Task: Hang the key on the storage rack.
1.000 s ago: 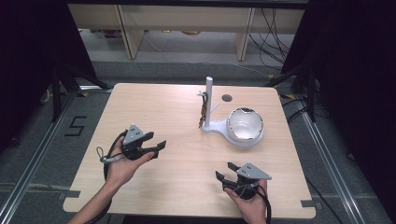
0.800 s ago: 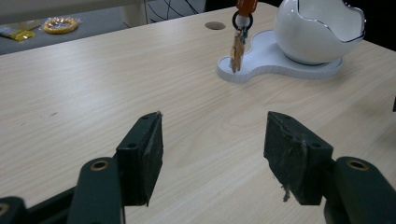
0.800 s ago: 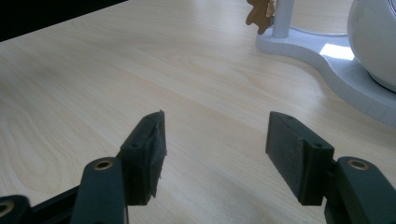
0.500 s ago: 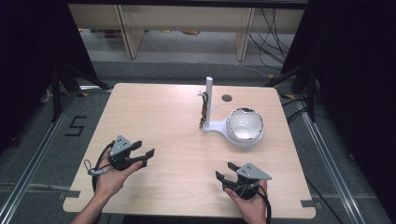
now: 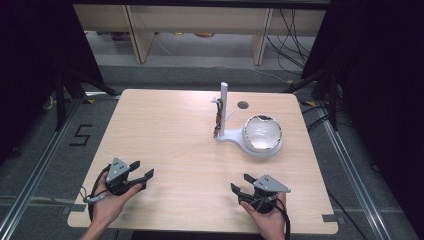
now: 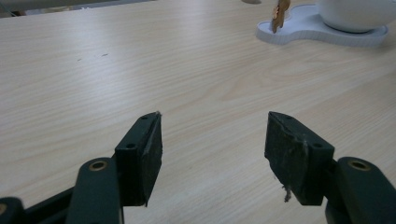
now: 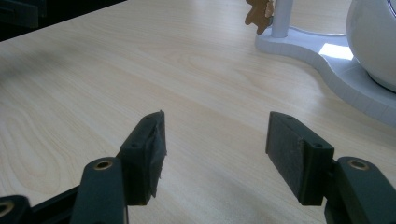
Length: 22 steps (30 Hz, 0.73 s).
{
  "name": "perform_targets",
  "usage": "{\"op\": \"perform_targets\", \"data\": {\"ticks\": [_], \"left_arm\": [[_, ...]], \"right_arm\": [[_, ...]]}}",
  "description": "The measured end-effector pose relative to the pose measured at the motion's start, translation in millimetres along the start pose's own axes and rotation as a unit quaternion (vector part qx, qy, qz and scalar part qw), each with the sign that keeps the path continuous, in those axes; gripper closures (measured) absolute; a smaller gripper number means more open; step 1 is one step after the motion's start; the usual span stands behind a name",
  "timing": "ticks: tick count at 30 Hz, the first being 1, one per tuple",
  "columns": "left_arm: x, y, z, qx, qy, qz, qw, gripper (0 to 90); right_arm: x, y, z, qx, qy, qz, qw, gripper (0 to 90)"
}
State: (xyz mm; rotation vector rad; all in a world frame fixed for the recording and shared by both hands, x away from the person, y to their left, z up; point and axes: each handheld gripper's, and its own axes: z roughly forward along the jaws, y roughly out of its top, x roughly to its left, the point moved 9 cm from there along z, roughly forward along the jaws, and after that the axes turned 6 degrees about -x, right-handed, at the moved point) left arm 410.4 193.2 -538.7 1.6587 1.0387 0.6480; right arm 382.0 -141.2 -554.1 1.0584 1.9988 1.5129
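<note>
The left claw (image 5: 142, 175) has pulled back toward the lower left of the frame, while the right claw (image 5: 239, 189) sits unchanged at lower right, both with jaws wide and holding nothing. The nearest work lies at upper right of centre: a white stand (image 5: 224, 110) with a small brown trinket (image 5: 217, 122) hanging on its post, its base carrying a white bowl (image 5: 262, 134) (what the trinket is cannot be told). Judged from here, either claw should approach low over the bench (image 5: 165, 125), squaring its jaws to the trinket before closing, clear of the bowl.
</note>
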Motion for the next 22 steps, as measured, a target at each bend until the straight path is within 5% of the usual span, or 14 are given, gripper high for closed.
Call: {"op": "perform_targets", "data": {"ticks": [7,9,12,15,16,22], "left_arm": [[9.3,-14.4,-6.7,-0.016,0.015,-0.001,0.9998,36.0],[10.5,-18.5,-8.0,-0.020,0.021,-0.005,0.9996,36.0],[11.8,-22.9,-7.5,-0.020,0.019,-0.002,0.9996,35.6],[11.9,-21.6,-9.0,-0.028,0.024,-0.003,0.9993,35.5],[11.7,-21.0,-9.1,-0.032,0.026,-0.004,0.9991,35.2],[11.8,-20.4,-8.9,-0.039,0.029,-0.007,0.9988,34.6]], "right_arm": [[-1.2,0.2,-0.4,-0.001,-0.005,-0.001,1.0000,38.9],[1.8,-0.8,-1.1,0.002,-0.010,0.019,0.9998,38.9],[-1.2,0.3,-0.4,-0.001,-0.005,0.000,1.0000,38.9],[-1.1,0.3,-0.4,-0.001,-0.005,0.000,1.0000,38.9],[1.9,-0.8,-0.7,0.002,-0.010,0.019,0.9998,38.9],[1.1,-0.4,-0.2,0.001,-0.008,0.013,0.9999,38.9]]}}
